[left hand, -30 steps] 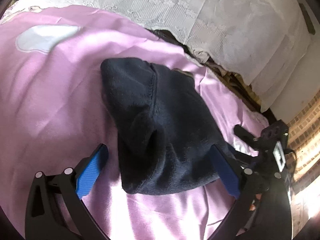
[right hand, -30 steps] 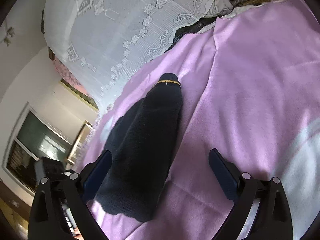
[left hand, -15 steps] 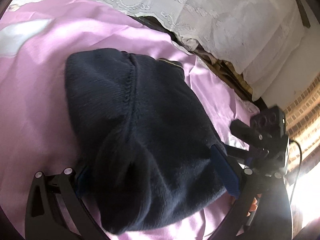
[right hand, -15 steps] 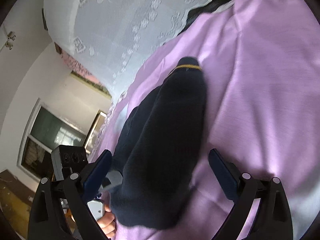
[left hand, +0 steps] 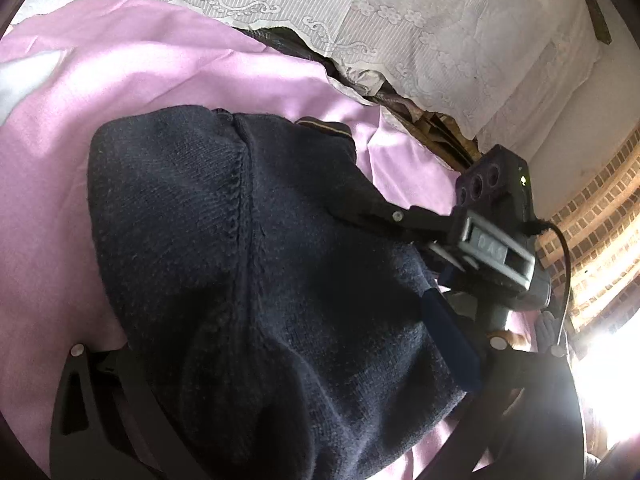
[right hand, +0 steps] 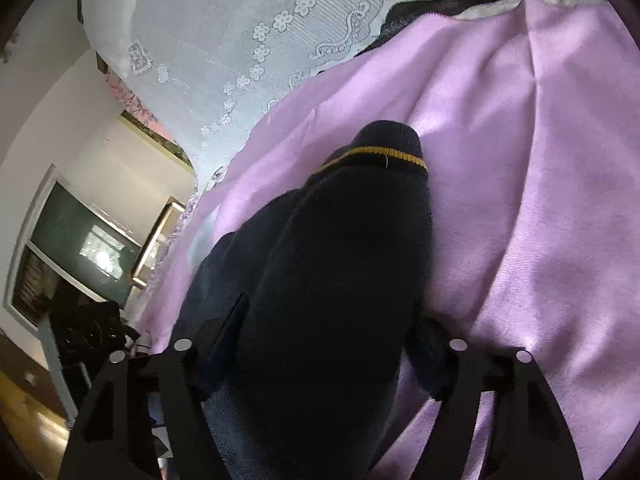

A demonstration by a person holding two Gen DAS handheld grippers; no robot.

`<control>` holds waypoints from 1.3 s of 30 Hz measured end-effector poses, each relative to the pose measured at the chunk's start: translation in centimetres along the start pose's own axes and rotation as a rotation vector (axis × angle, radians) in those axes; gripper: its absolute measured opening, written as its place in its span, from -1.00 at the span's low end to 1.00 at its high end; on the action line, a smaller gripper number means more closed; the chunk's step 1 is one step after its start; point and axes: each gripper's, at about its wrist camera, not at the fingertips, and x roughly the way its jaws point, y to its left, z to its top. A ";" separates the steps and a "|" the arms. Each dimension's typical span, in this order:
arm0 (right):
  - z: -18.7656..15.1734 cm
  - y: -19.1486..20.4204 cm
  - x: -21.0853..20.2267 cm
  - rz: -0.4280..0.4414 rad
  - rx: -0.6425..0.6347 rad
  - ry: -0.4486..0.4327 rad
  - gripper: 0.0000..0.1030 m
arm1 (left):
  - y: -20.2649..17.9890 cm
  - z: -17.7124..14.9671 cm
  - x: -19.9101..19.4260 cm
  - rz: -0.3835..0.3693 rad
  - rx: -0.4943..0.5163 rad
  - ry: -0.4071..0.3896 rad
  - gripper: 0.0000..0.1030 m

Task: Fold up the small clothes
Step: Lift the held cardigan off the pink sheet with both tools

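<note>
Currently one garment is in view: a dark navy knit sweater point(left hand: 256, 280), lying on a pink sheet point(left hand: 140, 68) spread over the bed. Two grippers, one per hand. One white lace cover point(left hand: 420, 20) runs along the upper edge of both views.

Sweater: folded into a compact bundle, ribbed seam running top to bottom in the left wrist view; in the right wrist view a cuff with a single yellow stripe point(right hand: 384, 156) points to upper centre. Fabric fills lower centre of both frames.

Left gripper point(left hand: 280, 364): fingers spread wide, the bundle between them. Only the right blue pad point(left hand: 448, 344) shows, against the fabric edge; the left pad is buried under knit, so whether the pads press I cannot tell.

Right gripper point(right hand: 320, 360): fingers have just been closing, part-way in, with the sweater between them and both pads sunk in dark fabric (contact looks likely, but it is too dark to confirm a grip).

Cut off: the sweater's near end runs out of the bottom of both frames. At the right of the left wrist view, the other gripper's camera body overlaps the sweater.
</note>
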 end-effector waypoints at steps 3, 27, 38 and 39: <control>-0.6 0.9 -0.4 -0.040 -0.056 -0.037 0.35 | -0.2 -0.2 -0.2 0.006 0.006 -0.013 0.92; -7.2 2.5 -13.2 -0.204 -0.147 -0.245 0.23 | -10.9 -6.4 -2.9 -0.033 0.293 -0.083 0.67; -15.1 -1.0 -23.0 -0.306 -0.047 -0.265 0.23 | -18.3 -12.8 -1.0 -0.128 0.385 0.019 0.67; -15.8 -1.1 -23.9 -0.314 -0.041 -0.273 0.23 | -18.8 -13.3 -0.9 -0.137 0.391 0.022 0.67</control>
